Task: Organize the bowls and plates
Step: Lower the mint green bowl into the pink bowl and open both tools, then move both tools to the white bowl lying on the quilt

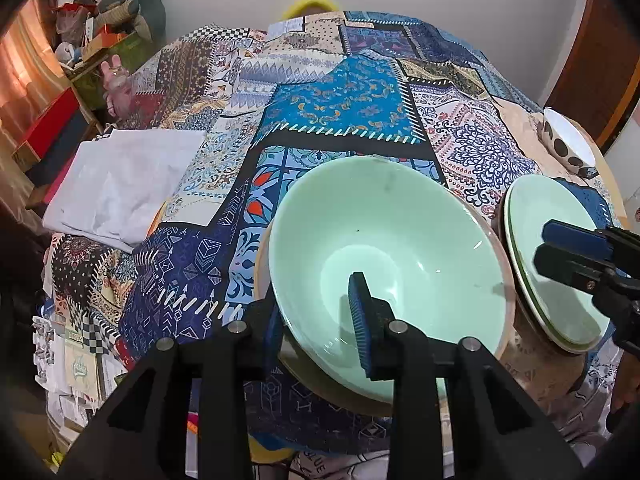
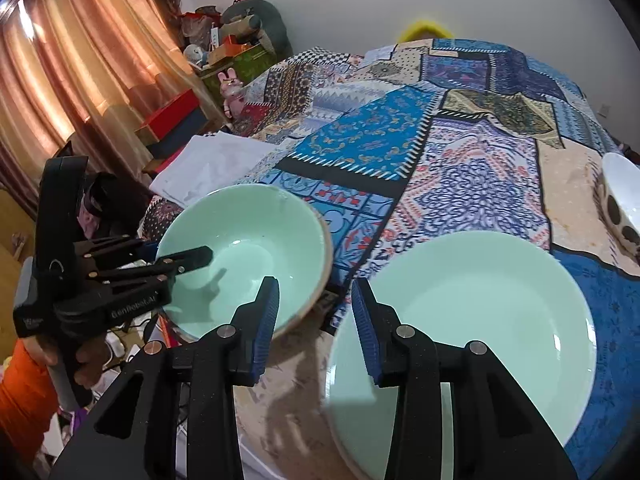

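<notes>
A pale green bowl (image 1: 400, 240) (image 2: 248, 240) with a tan outside rests on the patchwork cover. My left gripper (image 1: 316, 320) (image 2: 182, 250) straddles its near rim, one finger inside and one outside. The pads stand apart from the rim, so the gripper is open. To the right lies a pale green plate (image 2: 480, 320) (image 1: 548, 232). My right gripper (image 2: 316, 320) (image 1: 542, 244) is open at the plate's left edge, with one finger over the plate and the other over the cover. A white bowl with dark spots (image 1: 568, 144) (image 2: 624, 208) sits farther back on the right.
The patchwork cover (image 1: 340, 104) (image 2: 460, 168) spreads over the whole surface. A folded white cloth (image 1: 120, 176) (image 2: 208, 168) lies at the left. Boxes, bags and a curtain (image 2: 80, 60) crowd the far left. A person's hand (image 2: 88, 364) holds the left gripper's handle.
</notes>
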